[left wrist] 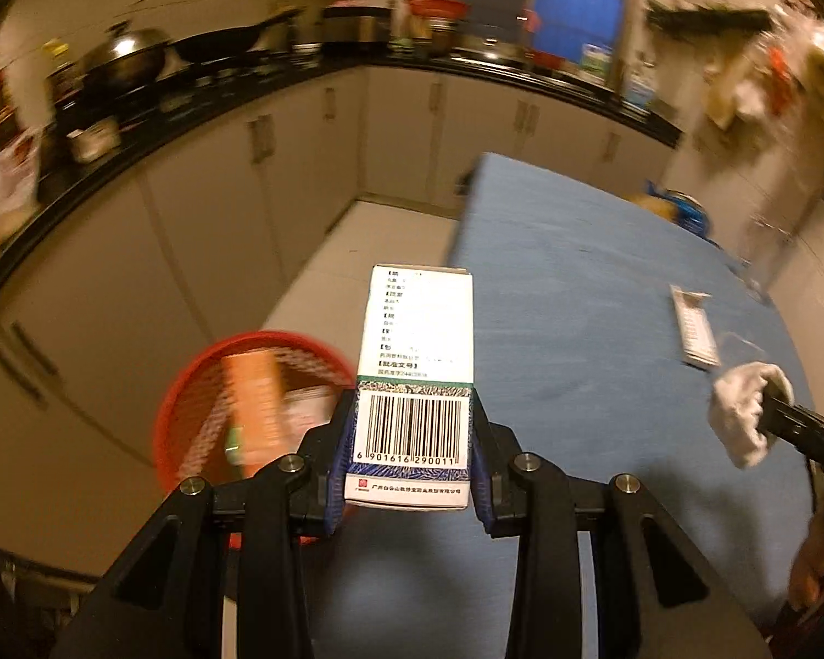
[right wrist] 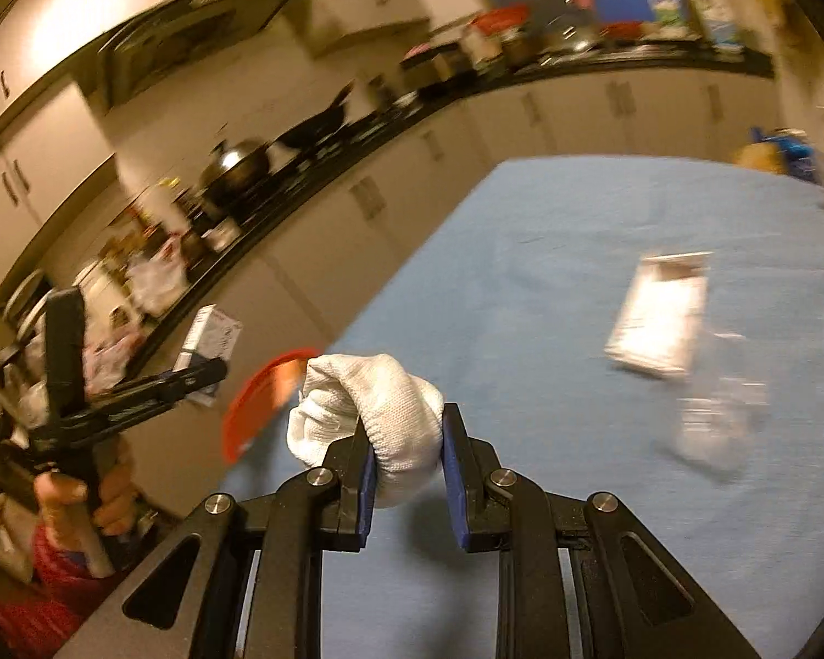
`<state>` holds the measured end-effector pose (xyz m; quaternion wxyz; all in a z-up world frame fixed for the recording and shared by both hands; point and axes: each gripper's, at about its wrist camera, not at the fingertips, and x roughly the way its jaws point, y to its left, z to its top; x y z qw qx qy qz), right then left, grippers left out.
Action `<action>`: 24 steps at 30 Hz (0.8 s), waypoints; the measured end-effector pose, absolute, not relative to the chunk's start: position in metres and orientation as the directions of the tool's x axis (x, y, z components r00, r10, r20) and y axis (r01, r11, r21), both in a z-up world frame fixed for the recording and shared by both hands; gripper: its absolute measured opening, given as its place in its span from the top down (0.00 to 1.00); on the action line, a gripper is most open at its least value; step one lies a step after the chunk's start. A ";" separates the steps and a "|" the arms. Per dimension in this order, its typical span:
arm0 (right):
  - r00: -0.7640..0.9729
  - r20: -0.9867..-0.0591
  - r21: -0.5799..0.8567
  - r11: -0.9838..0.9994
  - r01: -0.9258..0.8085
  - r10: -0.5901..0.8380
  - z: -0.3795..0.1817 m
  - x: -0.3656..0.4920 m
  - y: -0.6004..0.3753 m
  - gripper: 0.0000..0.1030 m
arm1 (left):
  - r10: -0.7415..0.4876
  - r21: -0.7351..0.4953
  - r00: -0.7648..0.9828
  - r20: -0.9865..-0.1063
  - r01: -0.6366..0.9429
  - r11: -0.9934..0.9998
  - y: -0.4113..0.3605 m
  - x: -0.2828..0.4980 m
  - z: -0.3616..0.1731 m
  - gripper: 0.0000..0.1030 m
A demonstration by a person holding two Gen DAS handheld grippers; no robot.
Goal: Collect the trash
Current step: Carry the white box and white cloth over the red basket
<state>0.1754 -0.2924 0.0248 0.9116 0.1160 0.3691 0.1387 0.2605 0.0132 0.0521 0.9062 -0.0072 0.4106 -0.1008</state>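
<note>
My left gripper [left wrist: 415, 439] is shut on a white medicine box [left wrist: 416, 362] with a barcode, held above the left edge of the blue table [left wrist: 577, 302]. A red mesh bin [left wrist: 247, 401] with an orange packet inside stands on the floor just left of it. My right gripper [right wrist: 406, 450] is shut on a crumpled white cloth [right wrist: 373, 406] above the table; it also shows in the left wrist view [left wrist: 741, 412]. The left gripper with the box [right wrist: 209, 340] shows at the left of the right wrist view, beside the bin's rim [right wrist: 258, 401].
A flat white packet [right wrist: 659, 313] and a clear plastic piece [right wrist: 719, 417] lie on the table at right; the packet also shows in the left wrist view [left wrist: 695, 327]. A bag [left wrist: 681, 208] sits at the far table end. A black counter [left wrist: 247, 93] with pots runs behind.
</note>
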 end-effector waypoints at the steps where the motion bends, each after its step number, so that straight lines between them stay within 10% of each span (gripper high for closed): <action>1: 0.671 -0.650 0.322 0.929 -0.182 0.357 0.022 0.181 -0.281 0.77 | -0.175 -0.102 0.642 -0.747 0.149 0.984 0.029 0.261 0.049 0.67; 24: 0.438 -0.810 0.295 0.916 -0.271 0.390 -0.041 0.315 -0.095 0.76 | -0.088 -0.126 0.532 -0.842 -0.037 0.991 0.135 0.301 -0.047 0.66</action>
